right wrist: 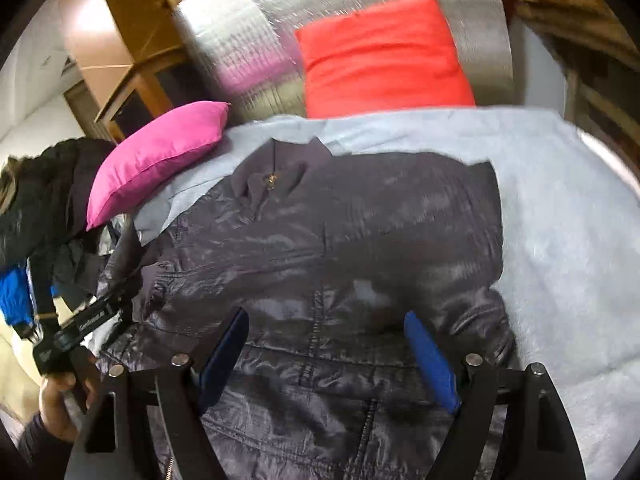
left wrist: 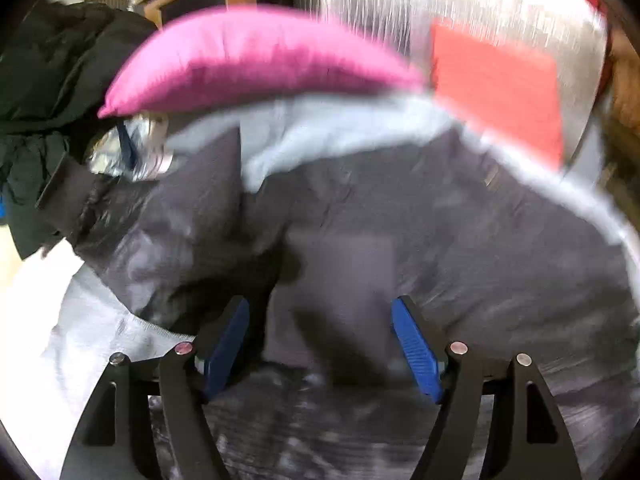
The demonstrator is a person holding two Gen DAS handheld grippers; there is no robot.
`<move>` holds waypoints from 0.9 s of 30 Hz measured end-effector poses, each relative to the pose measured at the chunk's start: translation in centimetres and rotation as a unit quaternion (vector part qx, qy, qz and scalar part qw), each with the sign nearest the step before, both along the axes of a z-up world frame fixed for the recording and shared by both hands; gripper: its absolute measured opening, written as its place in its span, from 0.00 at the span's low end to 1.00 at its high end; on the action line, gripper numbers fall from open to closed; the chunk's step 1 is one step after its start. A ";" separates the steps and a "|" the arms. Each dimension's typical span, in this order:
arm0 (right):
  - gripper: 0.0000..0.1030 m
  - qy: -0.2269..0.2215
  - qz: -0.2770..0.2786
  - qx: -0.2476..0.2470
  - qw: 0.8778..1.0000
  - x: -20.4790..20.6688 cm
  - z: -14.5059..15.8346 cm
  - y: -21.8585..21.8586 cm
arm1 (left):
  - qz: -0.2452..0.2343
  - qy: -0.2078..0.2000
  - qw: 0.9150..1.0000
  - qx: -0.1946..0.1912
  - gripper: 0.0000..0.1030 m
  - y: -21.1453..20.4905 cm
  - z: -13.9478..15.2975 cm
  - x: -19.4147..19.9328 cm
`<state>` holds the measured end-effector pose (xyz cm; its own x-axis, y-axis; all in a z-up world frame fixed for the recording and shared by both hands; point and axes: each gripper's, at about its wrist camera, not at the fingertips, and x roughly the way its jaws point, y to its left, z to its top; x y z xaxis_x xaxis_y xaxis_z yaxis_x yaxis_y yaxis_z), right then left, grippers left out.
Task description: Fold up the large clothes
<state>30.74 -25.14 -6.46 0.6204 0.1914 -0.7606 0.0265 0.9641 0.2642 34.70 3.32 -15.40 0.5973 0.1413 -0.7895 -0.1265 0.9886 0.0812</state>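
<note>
A shiny dark grey jacket (right wrist: 340,240) lies spread on a pale blue sheet (right wrist: 560,220), collar and zip pull (right wrist: 272,179) at the far end. My right gripper (right wrist: 325,316) hovers over the jacket's lower middle, its jaws wide apart and nothing between its blue pads (right wrist: 430,360). In the blurred left wrist view the same jacket (left wrist: 400,220) fills the middle. My left gripper (left wrist: 320,308) is open above it, its pads (left wrist: 416,348) clear of the cloth. A hand (right wrist: 56,400) at the lower left holds a black tool.
A pink pillow (right wrist: 160,156) rests at the sheet's far left, a red pillow (right wrist: 384,56) against the silvery headboard (right wrist: 248,20). A black coat (right wrist: 44,200) is heaped at the left beside blue cloth (right wrist: 14,300). Wooden furniture (right wrist: 120,40) stands behind.
</note>
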 end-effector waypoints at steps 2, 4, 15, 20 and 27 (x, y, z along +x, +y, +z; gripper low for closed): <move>0.81 0.043 -0.007 -0.004 0.999 0.8 -2.1 -0.1 | -0.004 0.027 0.999 0.026 0.75 -0.2 -1.7 1.4; 0.81 0.059 -0.004 -0.013 0.998 1.3 -3.3 -0.1 | -0.008 0.025 0.999 0.024 0.74 -0.1 -1.0 1.3; 0.81 0.063 -0.002 0.000 0.998 1.5 -3.9 0.4 | -0.017 0.031 0.998 0.054 0.75 -1.1 -0.9 1.3; 0.81 0.027 0.009 0.001 1.000 1.0 -1.2 1.5 | -0.010 0.013 1.000 0.020 0.77 0.3 -0.1 0.9; 0.88 0.078 -0.011 -0.013 0.997 1.9 -4.5 1.8 | -0.006 -0.032 0.996 -0.080 0.77 4.6 4.6 -3.6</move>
<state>32.67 -23.32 -10.92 0.4990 0.1579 -0.8521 0.0869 0.9692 0.2305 31.07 7.92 -10.83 0.6482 0.0097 -0.7614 -0.1150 0.9897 -0.0853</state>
